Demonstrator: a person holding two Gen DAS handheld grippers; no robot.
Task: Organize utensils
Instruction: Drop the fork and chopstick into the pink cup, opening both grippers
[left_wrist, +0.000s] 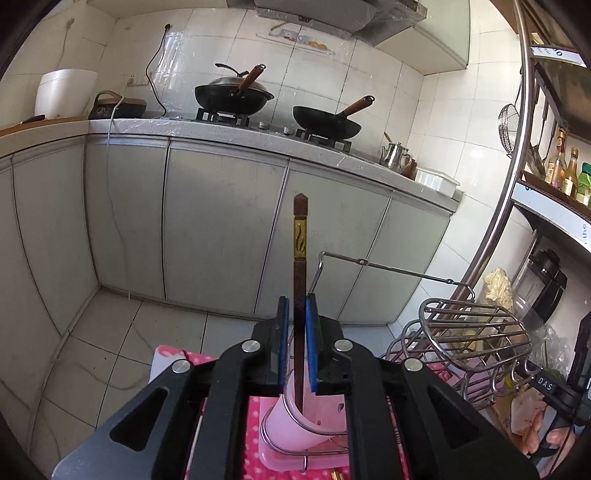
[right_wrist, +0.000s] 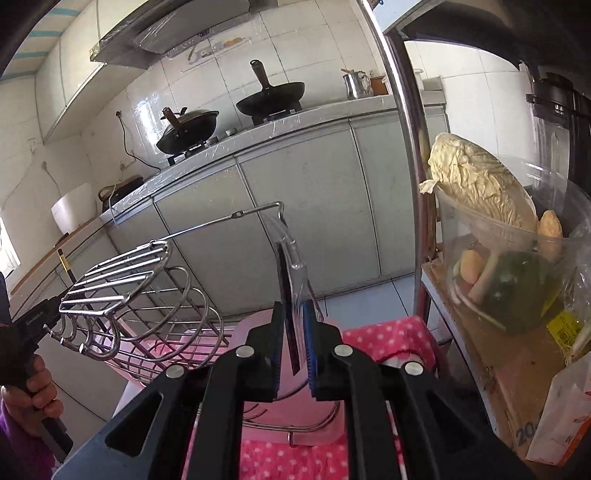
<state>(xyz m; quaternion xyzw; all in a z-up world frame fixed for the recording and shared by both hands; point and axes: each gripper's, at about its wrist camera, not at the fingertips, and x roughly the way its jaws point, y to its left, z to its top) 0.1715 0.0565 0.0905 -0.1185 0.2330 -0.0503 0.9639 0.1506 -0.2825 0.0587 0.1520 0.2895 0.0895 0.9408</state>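
My left gripper (left_wrist: 298, 317) is shut on a dark brown chopstick (left_wrist: 299, 258) with a gold band, held upright; its lower end reaches down into a pink cup (left_wrist: 295, 424) in a wire ring of the metal rack (left_wrist: 476, 332). My right gripper (right_wrist: 294, 325) is shut on a clear plastic utensil (right_wrist: 291, 258) with a dark strip, held upright above the pink cup (right_wrist: 295, 402). The chopstick's top (right_wrist: 62, 260) and the left gripper's body show at the far left of the right wrist view.
The steel wire dish rack (right_wrist: 140, 291) stands on a pink dotted cloth (right_wrist: 388, 332). A clear tub with cabbage and vegetables (right_wrist: 509, 258) sits on a shelf to the right. Behind are grey cabinets (left_wrist: 221, 221) and a counter with two woks (left_wrist: 325, 120).
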